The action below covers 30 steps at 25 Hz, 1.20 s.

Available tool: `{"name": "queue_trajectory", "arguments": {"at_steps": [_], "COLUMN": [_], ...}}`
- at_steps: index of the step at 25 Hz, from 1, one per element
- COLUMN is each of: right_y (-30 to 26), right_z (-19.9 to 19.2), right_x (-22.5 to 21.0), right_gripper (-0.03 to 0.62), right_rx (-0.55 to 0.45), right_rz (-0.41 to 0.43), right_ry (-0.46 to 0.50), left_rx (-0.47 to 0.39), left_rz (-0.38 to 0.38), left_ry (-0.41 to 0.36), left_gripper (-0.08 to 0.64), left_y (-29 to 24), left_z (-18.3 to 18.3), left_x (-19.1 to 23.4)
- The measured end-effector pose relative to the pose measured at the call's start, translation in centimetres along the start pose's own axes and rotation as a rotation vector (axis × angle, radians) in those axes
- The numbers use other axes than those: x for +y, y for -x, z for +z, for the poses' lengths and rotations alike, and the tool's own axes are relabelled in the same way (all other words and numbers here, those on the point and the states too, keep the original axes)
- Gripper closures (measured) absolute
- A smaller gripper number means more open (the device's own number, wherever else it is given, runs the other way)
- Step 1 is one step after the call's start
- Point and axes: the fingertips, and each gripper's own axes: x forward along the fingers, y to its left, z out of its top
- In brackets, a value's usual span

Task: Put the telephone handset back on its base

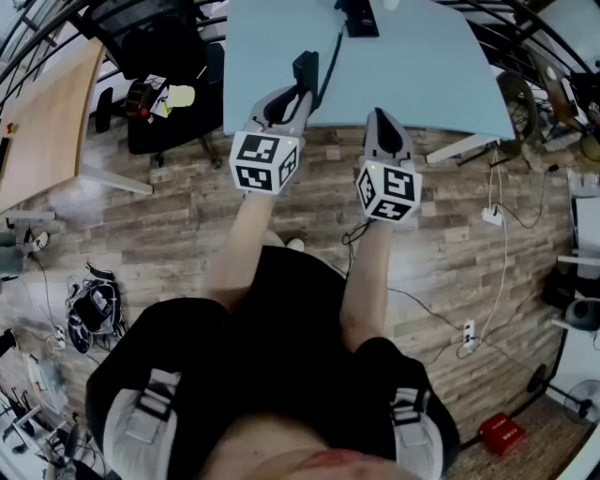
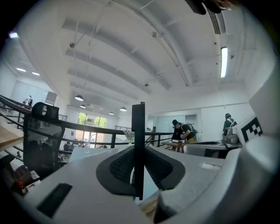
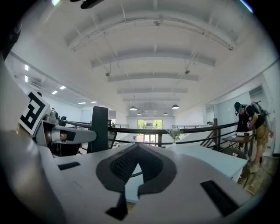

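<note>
In the head view my left gripper [image 1: 298, 92] is shut on the black telephone handset [image 1: 306, 68], which stands on end over the near edge of the light blue table [image 1: 422, 66]. A dark cord [image 1: 329, 62] runs from the handset to the black phone base [image 1: 357, 17] at the table's far side. In the left gripper view the handset [image 2: 138, 131] shows edge-on as a thin black slab pinched between the pads [image 2: 120, 166]. My right gripper [image 1: 378, 117] hangs beside it, shut and empty, its tips [image 3: 137, 148] meeting. In the right gripper view the handset [image 3: 99, 129] stands upright at the left.
A black office chair [image 1: 159, 56] and a wooden desk [image 1: 47, 112] stand to the left. Cables and a power strip [image 1: 492, 216] lie on the wooden floor, with a red box [image 1: 502, 433] at the lower right. People [image 2: 181, 131] stand at far desks.
</note>
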Motion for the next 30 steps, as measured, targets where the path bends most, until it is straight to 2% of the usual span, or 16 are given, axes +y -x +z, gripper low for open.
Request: {"name": "queue_trajectory", "arguments": {"at_steps": [3, 13, 16, 18, 21, 27, 30], "right_y": [-0.1, 0.4, -0.4, -1.2, -2.8, -7.0, -10.1], "right_z": [-0.3, -0.8, -0.9, -1.2, -2.0, -2.9, -3.3], "right_x": [-0.6, -2.5, -2.3, -1.4, 0.0, -3.4, -5.5], "right_gripper": [0.598, 0.598, 0.598, 0.598, 0.598, 0.598, 0.598], "right_rx": [-0.011, 0.004, 0.008, 0.023, 0.066, 0.08, 0.087], "right_rz": [-0.007, -0.036, -0.016, 0.041, 0.145, 0.089, 0.112], "right_ry": [-0.056, -0.057, -0.054, -0.033, 0.039, 0.03, 0.057], "left_rx": [0.0, 0.006, 0.004, 0.005, 0.009, 0.016, 0.032], "left_rz": [-0.004, -0.002, 0.003, 0.006, 0.005, 0.0, -0.013], "left_ry": [-0.001, 0.027, 0.033, 0.041, 0.048, 0.082, 0.1], "left_gripper": [0.494, 0.494, 0.494, 0.494, 0.494, 0.494, 0.494], "left_y": [-0.1, -0.6, -1.2, -1.9, -3.5, -9.3, -13.4], "left_z": [-0.1, -0.8, -0.7, -0.8, -1.0, -2.1, -2.8], "left_x": [-0.2, -0.8, -0.3, 0.2, 1.1, 3.1, 4.1]}}
